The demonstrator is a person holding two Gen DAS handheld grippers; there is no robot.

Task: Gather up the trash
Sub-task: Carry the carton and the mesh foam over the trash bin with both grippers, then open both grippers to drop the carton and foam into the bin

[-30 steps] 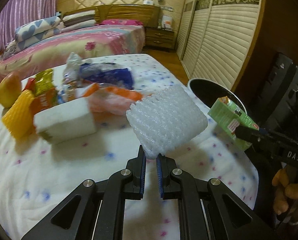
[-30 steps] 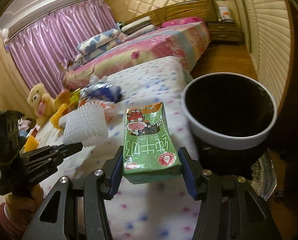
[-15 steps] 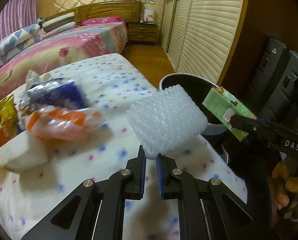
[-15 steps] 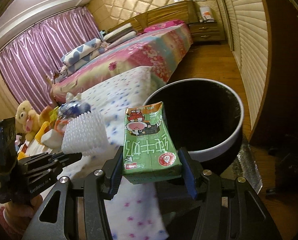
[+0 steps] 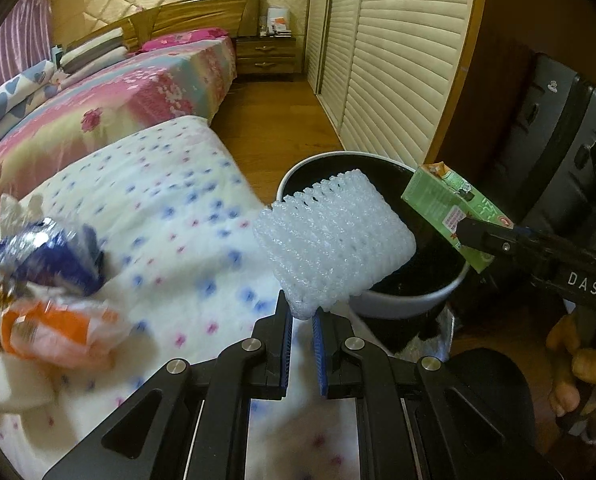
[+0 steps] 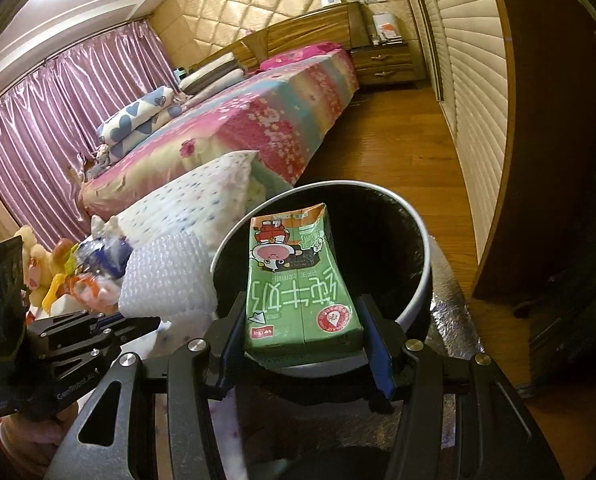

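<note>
Gripping a white foam net sleeve (image 5: 332,240) by its lower corner, the left tool (image 5: 301,316) was seen with its blue-padded fingers (image 5: 287,322) drawn narrow around the foam. The sleeve was held in the air, its far end raised over the near rim of a round trash bin (image 5: 410,300) with a pale rim and a dark interior. The right tool (image 6: 304,344) was clamped on a green milk carton (image 6: 298,288), its fingers (image 6: 378,344) set wide against the carton's two sides. The carton was held lengthwise, pointing away from the camera, with its opened top end above the bin's dark mouth. From the left wrist view the carton (image 5: 454,212) was seen tilted, just beside the sleeve and over the far side of the bin. A surface covered in a white dotted cloth (image 5: 158,216) was seen left of the bin, and on it were left a blue wrapper (image 5: 54,256), an orange and white wrapper (image 5: 54,332) and a white foam block (image 5: 14,384), all blurred. A bed with a floral cover (image 6: 258,120) was visible beyond.
</note>
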